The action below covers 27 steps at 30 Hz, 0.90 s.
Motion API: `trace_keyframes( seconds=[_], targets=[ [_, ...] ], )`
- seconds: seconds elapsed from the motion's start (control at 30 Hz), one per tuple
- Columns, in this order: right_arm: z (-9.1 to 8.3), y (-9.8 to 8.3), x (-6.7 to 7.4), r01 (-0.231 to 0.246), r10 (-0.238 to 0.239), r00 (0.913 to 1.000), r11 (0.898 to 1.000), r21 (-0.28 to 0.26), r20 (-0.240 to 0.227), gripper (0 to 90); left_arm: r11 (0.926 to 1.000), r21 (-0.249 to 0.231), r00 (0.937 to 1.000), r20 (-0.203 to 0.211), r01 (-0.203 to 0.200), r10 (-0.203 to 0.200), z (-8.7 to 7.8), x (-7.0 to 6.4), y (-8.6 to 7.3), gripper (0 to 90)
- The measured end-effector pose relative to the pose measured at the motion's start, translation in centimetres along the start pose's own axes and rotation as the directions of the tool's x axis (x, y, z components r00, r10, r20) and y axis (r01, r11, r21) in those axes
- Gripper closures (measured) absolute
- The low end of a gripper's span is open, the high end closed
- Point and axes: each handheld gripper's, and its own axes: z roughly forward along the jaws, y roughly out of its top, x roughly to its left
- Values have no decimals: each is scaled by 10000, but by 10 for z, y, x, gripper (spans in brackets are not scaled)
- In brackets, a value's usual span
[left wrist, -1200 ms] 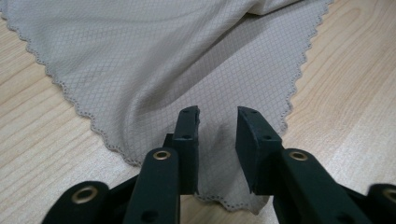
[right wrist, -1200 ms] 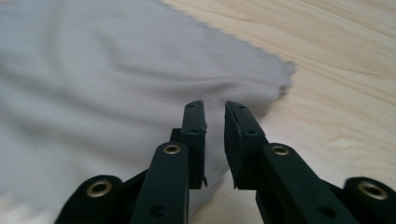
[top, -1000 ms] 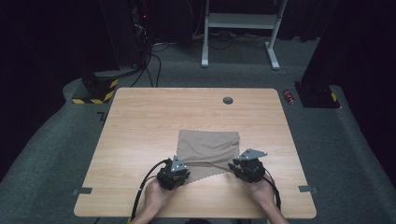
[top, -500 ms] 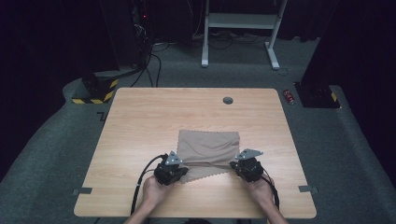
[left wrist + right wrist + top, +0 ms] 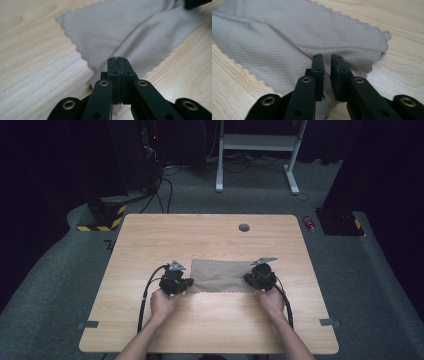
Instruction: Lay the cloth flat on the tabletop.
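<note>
Left gripper (image 5: pixel 117 58) is sitting at the left end of the folded cloth (image 5: pixel 222 276), and in the left gripper view its two black jaws are pressing fully together with the fabric (image 5: pixel 130 37) running in under their tips, so this gripper is clamping the cloth edge. Right gripper (image 5: pixel 327 58) is sitting at the right end of the same cloth; in the right gripper view a narrow gap is showing between its jaws, which have just been opening, and the pads are not pressing on the cloth (image 5: pixel 287 37) lying beneath and ahead of them, so this gripper is released. Both grippers are appearing in the high view, left (image 5: pixel 176 281) and right (image 5: pixel 261 276), each one held in one of the person's hands, with forearms entering from the bottom edge and a black cable trailing back from each tool. Between them the grey-brown cloth is lying flat as a doubled rectangle with pinked, zigzag edges, resting on the light wooden table (image 5: pixel 210 240), slightly nearer the person than the centre. Farther away, a round dark grommet hole (image 5: pixel 244 227) is sitting near the far edge of the tabletop.
</note>
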Motion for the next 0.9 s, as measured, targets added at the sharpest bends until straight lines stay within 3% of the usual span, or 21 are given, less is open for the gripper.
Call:
trace_keyframes(
  seconds=[0.13,0.2,0.3,0.47,0.53,0.67,0.77,0.9],
  targets=[
    [-24,-15,11,613,-588,9977,9953,-748,348,737,9994,-275,9998,-55,-195,194,-11,-8,-6,751],
    [-39,-26,18,1007,-968,9944,9895,-1038,416,743,9980,-204,9980,-240,-596,591,-16,-15,-9,700],
    [-48,-38,25,1313,-1279,9911,9843,-1179,364,759,9944,-242,9933,-555,-1026,1011,-22,-26,-17,669],
    [-32,-42,28,1254,-1261,9920,9873,-971,-8,766,9911,-386,9896,-721,-1271,1241,-24,-36,-25,663],
    [-22,-40,25,1024,-1027,9947,9912,-835,11,768,9927,-248,9897,-842,-1178,1154,-20,-34,-27,659],
    [-10,-39,22,678,-672,9977,9954,-672,123,774,9983,42,9937,-954,-580,582,-10,-24,-29,645],
    [-10,-39,25,1125,-1098,9927,9921,-546,495,841,9977,18,9916,-1099,-677,675,-5,-25,-28,685],
    [-12,-40,29,1605,-1564,9842,9860,-450,831,893,9918,47,9831,-1316,-1278,1273,-3,-28,-28,824]
  ],
)
